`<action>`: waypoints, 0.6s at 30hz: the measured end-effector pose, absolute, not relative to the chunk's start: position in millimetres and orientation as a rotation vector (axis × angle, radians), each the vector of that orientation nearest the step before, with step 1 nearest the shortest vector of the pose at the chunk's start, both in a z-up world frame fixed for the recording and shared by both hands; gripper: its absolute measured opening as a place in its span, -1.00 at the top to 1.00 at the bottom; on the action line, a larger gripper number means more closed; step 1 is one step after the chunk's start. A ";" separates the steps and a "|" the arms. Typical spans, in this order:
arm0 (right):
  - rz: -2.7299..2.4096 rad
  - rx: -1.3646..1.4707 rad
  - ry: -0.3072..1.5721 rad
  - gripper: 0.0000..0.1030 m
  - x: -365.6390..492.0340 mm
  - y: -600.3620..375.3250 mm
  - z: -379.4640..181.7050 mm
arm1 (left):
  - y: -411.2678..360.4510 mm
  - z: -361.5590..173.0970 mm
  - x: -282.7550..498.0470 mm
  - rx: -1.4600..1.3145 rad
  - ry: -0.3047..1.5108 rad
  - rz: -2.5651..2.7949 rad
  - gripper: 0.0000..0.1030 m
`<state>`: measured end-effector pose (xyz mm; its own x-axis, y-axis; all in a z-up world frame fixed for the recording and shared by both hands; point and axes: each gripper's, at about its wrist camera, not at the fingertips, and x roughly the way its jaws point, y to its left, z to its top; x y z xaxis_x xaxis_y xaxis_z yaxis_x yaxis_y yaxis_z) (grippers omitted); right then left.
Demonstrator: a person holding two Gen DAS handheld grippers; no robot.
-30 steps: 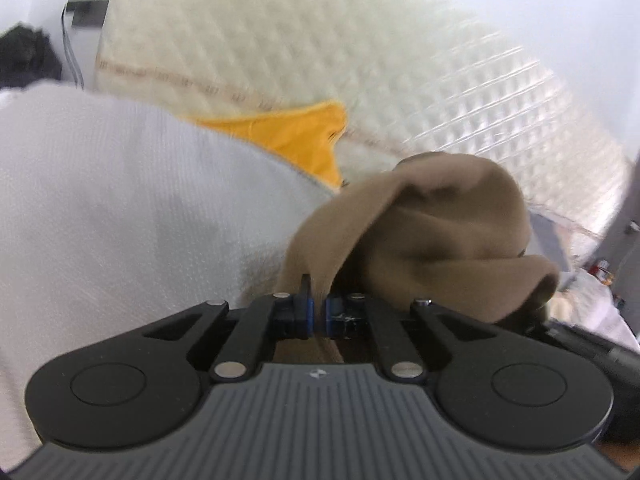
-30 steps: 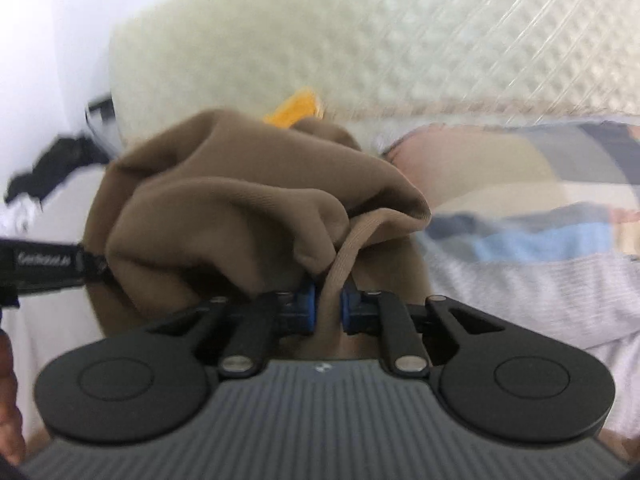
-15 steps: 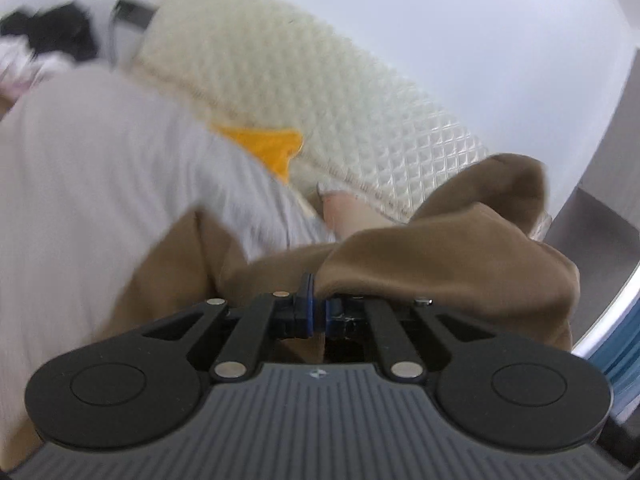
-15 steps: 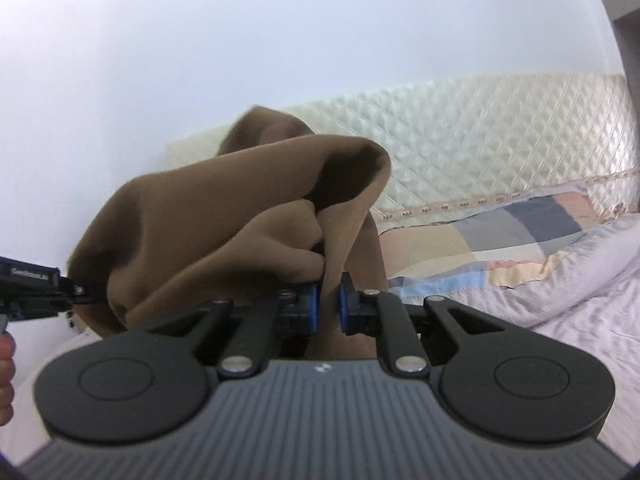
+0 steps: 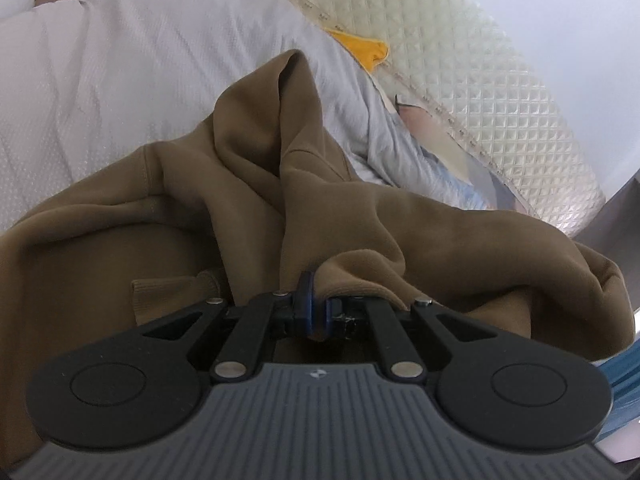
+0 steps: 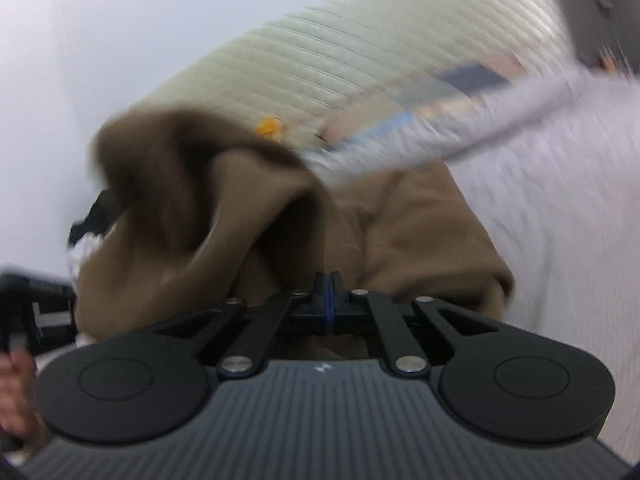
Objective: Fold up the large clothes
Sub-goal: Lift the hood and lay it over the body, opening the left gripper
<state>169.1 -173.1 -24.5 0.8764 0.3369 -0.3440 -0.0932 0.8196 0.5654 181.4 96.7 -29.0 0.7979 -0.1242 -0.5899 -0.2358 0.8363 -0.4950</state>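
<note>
A brown sweatshirt (image 5: 360,216) lies rumpled on the white bedsheet (image 5: 120,60), a ribbed cuff (image 5: 172,292) showing at the lower left. My left gripper (image 5: 317,308) is shut on a fold of its edge, low over the bed. The right wrist view is blurred by motion. There the sweatshirt (image 6: 420,240) bunches just beyond my right gripper (image 6: 329,296). Its jaws are closing, the pads meet, and I see no cloth between them. The left gripper's body (image 6: 36,312) and a hand (image 6: 16,392) show at that view's left edge.
A cream quilted headboard (image 5: 500,100) runs behind the bed. A yellow cloth (image 5: 368,50) lies at its foot. A patchwork pillow (image 5: 452,184) sits to the right of the sweatshirt. White sheet (image 6: 560,200) spreads to the right.
Both grippers swung down from the air toward the bed with the sweatshirt, which now spreads on the sheet. The right pads, earlier pinching cloth, now meet with none seen between them.
</note>
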 end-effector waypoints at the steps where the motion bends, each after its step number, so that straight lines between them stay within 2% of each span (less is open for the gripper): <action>1: 0.233 0.596 0.468 0.95 169.6 -177.1 -29.2 | 96.6 -29.4 177.2 -0.594 0.643 0.059 0.87; 4: 0.226 0.650 0.495 0.94 165.8 -186.1 -37.0 | 94.3 -27.5 178.4 -0.562 0.654 0.064 0.81; 5: 0.224 0.676 0.495 0.94 160.2 -188.9 -36.7 | 92.4 -23.8 177.3 -0.540 0.661 0.073 0.71; 6: 0.227 0.705 0.496 0.94 159.5 -192.3 -36.7 | 90.6 -21.5 173.8 -0.523 0.674 0.080 0.51; 8: 0.235 0.731 0.489 0.94 157.8 -195.1 -38.4 | 89.8 -17.0 166.3 -0.530 0.700 0.067 0.34; 11: 0.249 0.732 0.482 0.89 149.3 -194.5 -36.7 | 95.2 -16.8 143.2 -0.583 0.715 0.066 -0.01; 16: 0.271 0.710 0.464 0.87 142.3 -193.0 -28.9 | 104.7 -8.8 117.9 -0.665 0.690 0.041 -0.05; 18: 0.282 0.700 0.454 0.86 140.1 -192.2 -22.4 | 101.5 1.3 111.4 -0.650 0.636 0.010 -0.19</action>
